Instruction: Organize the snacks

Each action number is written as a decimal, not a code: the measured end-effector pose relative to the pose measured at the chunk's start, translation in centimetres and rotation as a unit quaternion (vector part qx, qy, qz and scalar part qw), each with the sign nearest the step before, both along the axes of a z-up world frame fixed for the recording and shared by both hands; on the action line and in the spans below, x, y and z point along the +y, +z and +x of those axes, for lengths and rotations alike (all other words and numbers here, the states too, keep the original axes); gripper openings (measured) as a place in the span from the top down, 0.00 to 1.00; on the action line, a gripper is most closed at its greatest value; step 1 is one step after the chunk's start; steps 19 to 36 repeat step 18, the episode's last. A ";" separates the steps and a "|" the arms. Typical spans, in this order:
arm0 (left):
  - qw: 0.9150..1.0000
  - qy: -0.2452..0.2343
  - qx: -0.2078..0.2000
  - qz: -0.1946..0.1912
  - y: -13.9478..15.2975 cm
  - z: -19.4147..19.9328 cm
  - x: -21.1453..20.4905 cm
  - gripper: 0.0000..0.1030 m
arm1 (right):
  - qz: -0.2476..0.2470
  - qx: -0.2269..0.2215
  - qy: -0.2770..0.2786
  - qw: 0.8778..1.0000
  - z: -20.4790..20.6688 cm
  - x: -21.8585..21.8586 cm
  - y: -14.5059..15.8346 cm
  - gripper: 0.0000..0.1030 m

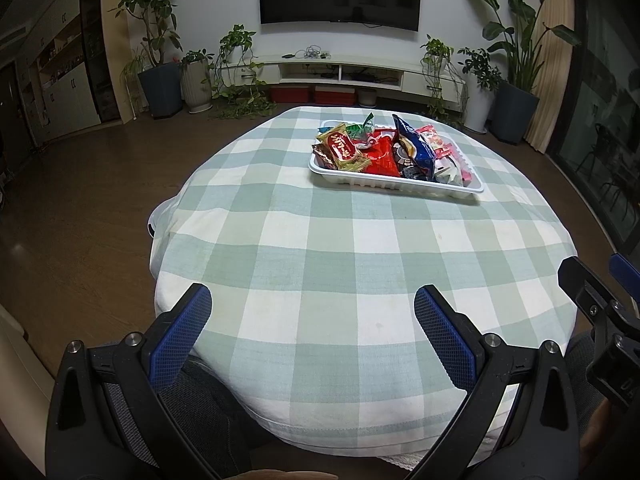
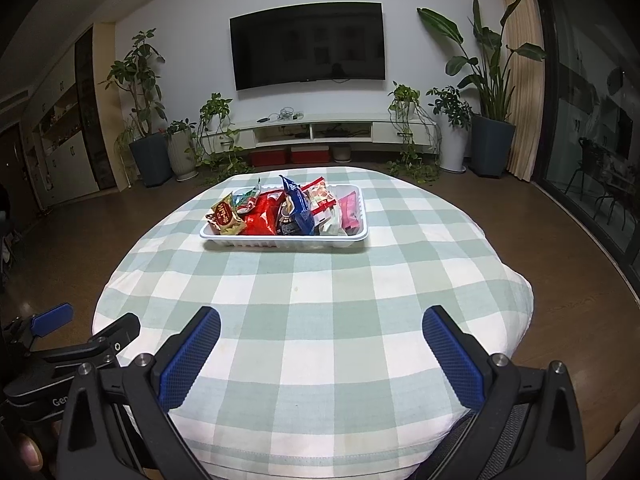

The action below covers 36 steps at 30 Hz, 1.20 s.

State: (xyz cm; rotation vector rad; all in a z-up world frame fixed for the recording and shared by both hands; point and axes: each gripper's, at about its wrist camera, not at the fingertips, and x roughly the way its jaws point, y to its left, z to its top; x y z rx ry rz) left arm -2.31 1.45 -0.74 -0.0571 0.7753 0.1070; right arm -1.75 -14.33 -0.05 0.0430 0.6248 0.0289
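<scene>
A white tray (image 1: pixel 394 187) (image 2: pixel 280 241) sits on the far half of the checked tablecloth (image 1: pixel 340 248) (image 2: pixel 312 300). Several snack packs fill it: a red-and-gold pack (image 1: pixel 342 150) (image 2: pixel 225 216) at its left, a red bag (image 1: pixel 382 156) (image 2: pixel 262 216), an upright blue bag (image 1: pixel 416 150) (image 2: pixel 297 208), and a pink pack (image 2: pixel 350 210) at its right. My left gripper (image 1: pixel 314 336) hangs open over the table's near edge, nothing between its blue pads. My right gripper (image 2: pixel 320 354) is open too, equally far from the tray. Each gripper shows at the edge of the other's view.
A wall TV (image 2: pixel 308 46), a low white cabinet (image 2: pixel 320 132) and several potted plants (image 2: pixel 490 120) line the far wall. Brown wooden floor (image 1: pixel 80 184) surrounds the table. Glass doors (image 2: pixel 592 120) stand at the right. The person's knees lie under the near table edge.
</scene>
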 end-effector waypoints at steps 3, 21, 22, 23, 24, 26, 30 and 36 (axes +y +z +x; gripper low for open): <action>1.000 0.000 0.000 0.000 0.0 0.0 0.0 0.00 | -0.002 0.005 -0.003 1.000 0.0 -0.4 -0.3 0.00; 1.000 -0.008 -0.022 0.011 0.7 -0.5 -0.5 0.00 | -0.002 0.019 -0.003 1.000 -0.2 -1.4 -0.7 0.00; 1.000 -0.008 -0.022 0.011 0.7 -0.5 -0.5 0.00 | -0.002 0.019 -0.003 1.000 -0.2 -1.4 -0.7 0.00; 1.000 -0.008 -0.022 0.011 0.7 -0.5 -0.5 0.00 | -0.002 0.019 -0.003 1.000 -0.2 -1.4 -0.7 0.00; 1.000 -0.008 -0.022 0.011 0.7 -0.5 -0.5 0.00 | -0.002 0.019 -0.003 1.000 -0.2 -1.4 -0.7 0.00; 1.000 -0.008 -0.022 0.011 0.7 -0.5 -0.5 0.00 | -0.002 0.019 -0.003 1.000 -0.2 -1.4 -0.7 0.00; 1.000 -0.008 -0.022 0.011 0.7 -0.5 -0.5 0.00 | -0.002 0.019 -0.003 1.000 -0.2 -1.4 -0.7 0.00; 1.000 -0.008 -0.022 0.011 0.7 -0.5 -0.5 0.00 | -0.002 0.019 -0.003 1.000 -0.2 -1.4 -0.7 0.00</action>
